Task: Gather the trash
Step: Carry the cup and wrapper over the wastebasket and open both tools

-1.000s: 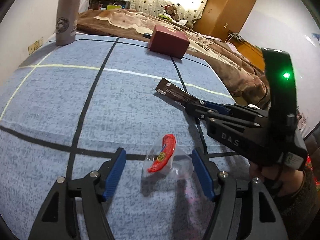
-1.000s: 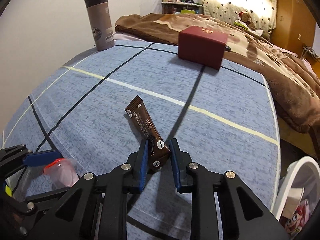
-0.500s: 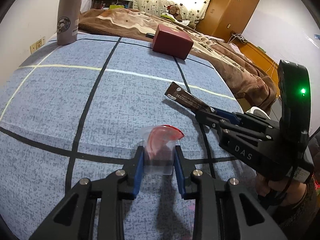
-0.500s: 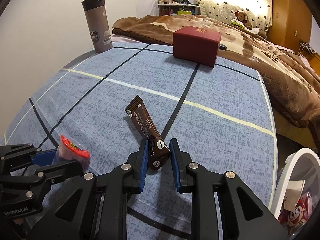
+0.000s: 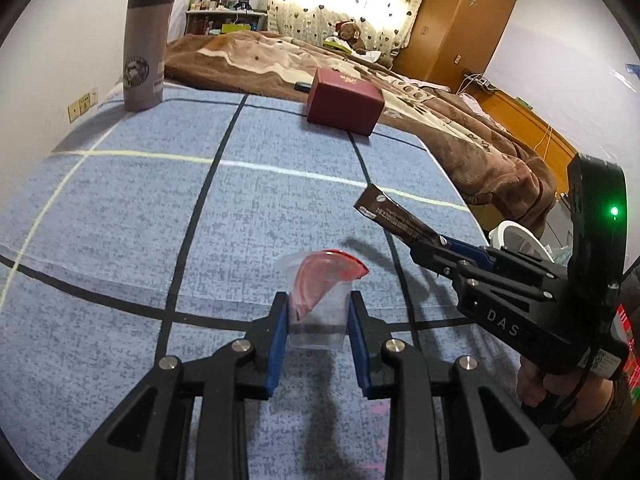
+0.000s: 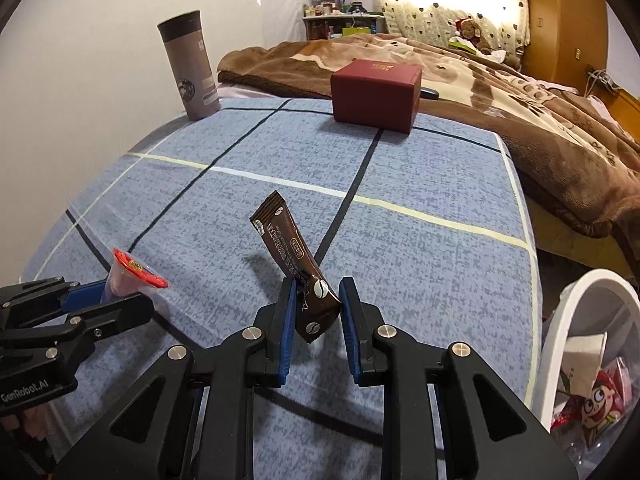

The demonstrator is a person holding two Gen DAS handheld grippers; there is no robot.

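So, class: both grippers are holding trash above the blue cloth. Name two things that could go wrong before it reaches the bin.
1. The right gripper pinches the brown coffee sachet only at its lower end, slightly askew; it could slip out.
2. The left gripper squeezes a thin clear plastic cup with a peeled red lid; it could crumple or pop free before reaching the white trash bin.

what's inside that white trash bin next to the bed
The white trash bin holds a white paper scrap and a cartoon-printed snack wrapper, seen through its clear liner. Anything deeper or further right is cut off by the frame edge.
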